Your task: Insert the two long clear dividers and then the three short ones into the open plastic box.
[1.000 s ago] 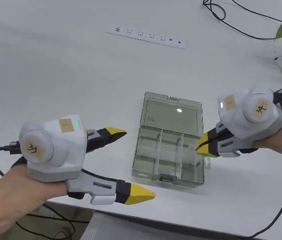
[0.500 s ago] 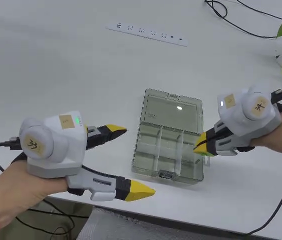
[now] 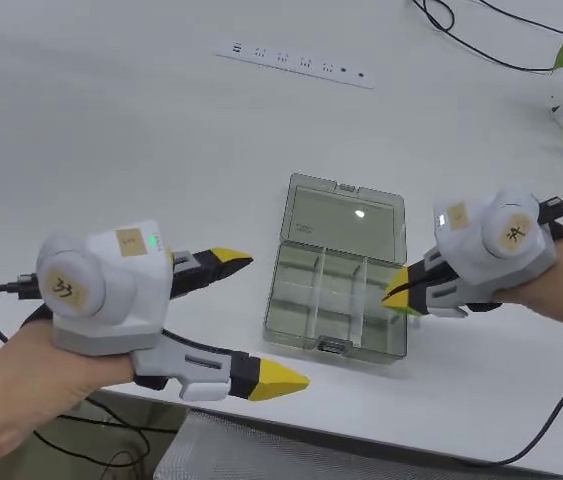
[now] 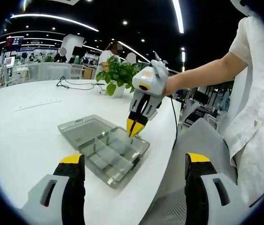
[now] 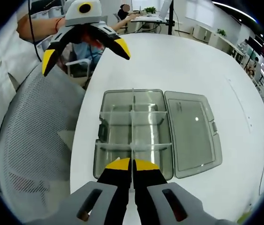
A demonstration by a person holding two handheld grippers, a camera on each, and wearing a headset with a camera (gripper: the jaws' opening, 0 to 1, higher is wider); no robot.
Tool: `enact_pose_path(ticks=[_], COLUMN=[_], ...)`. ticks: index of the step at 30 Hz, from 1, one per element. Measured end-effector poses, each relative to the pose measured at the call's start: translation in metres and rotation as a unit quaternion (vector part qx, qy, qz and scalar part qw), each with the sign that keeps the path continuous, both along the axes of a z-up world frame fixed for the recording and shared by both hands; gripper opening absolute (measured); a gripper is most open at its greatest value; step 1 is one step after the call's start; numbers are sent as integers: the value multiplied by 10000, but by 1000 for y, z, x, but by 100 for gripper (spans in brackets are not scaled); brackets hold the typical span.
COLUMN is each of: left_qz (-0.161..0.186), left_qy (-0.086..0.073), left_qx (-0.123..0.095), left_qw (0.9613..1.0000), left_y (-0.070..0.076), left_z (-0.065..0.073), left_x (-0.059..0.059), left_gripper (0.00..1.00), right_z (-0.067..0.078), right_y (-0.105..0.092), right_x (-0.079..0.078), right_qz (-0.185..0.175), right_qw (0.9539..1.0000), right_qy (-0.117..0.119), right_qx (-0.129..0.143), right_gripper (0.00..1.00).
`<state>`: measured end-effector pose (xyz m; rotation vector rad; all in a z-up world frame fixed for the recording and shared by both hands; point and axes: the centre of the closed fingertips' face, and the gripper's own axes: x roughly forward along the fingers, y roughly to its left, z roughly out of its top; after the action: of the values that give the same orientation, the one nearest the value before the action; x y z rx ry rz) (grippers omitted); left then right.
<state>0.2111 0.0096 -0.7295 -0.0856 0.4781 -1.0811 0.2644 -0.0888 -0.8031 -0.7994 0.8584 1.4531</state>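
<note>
The plastic box (image 3: 291,338) lay open on the white table (image 3: 111,150), between the two grippers; the right gripper (image 3: 398,295) hung at its right-hand end, tips just over the rim, jaws pressed together on a thin clear divider (image 5: 132,154), seen edge-on above the compartments in the right gripper view; the left gripper (image 3: 251,320) stood apart on the box's left, jaws spread wide, holding nothing; the box was smoky, translucent and rectangular, with clear partitions crossing inside; its flat lid (image 3: 346,215) lay folded back on the table.
</note>
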Motion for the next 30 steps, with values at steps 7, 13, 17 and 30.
enact_pose_path(ticks=[7, 13, 17, 30], left_qz=[-20, -12, -8, 29], left_qy=[8, 0, 1, -19], left_qx=[40, 27, 35, 72], left_qw=[10000, 10000, 10000, 10000], left_y=[1, 2, 3, 7], left_z=[-1, -1, -1, 2], left_x=[0, 1, 1, 2], left_gripper=[90, 90, 90, 90], right_z=[-13, -19, -19, 5], right_y=[1, -2, -2, -2], right_x=[0, 1, 2, 3], right_qz=[147, 248, 221, -102], right_qw=[9996, 9989, 9991, 9995], right_qy=[-110, -174, -173, -283], right_qx=[-194, -349, -323, 14], right_gripper=[2, 2, 2, 12])
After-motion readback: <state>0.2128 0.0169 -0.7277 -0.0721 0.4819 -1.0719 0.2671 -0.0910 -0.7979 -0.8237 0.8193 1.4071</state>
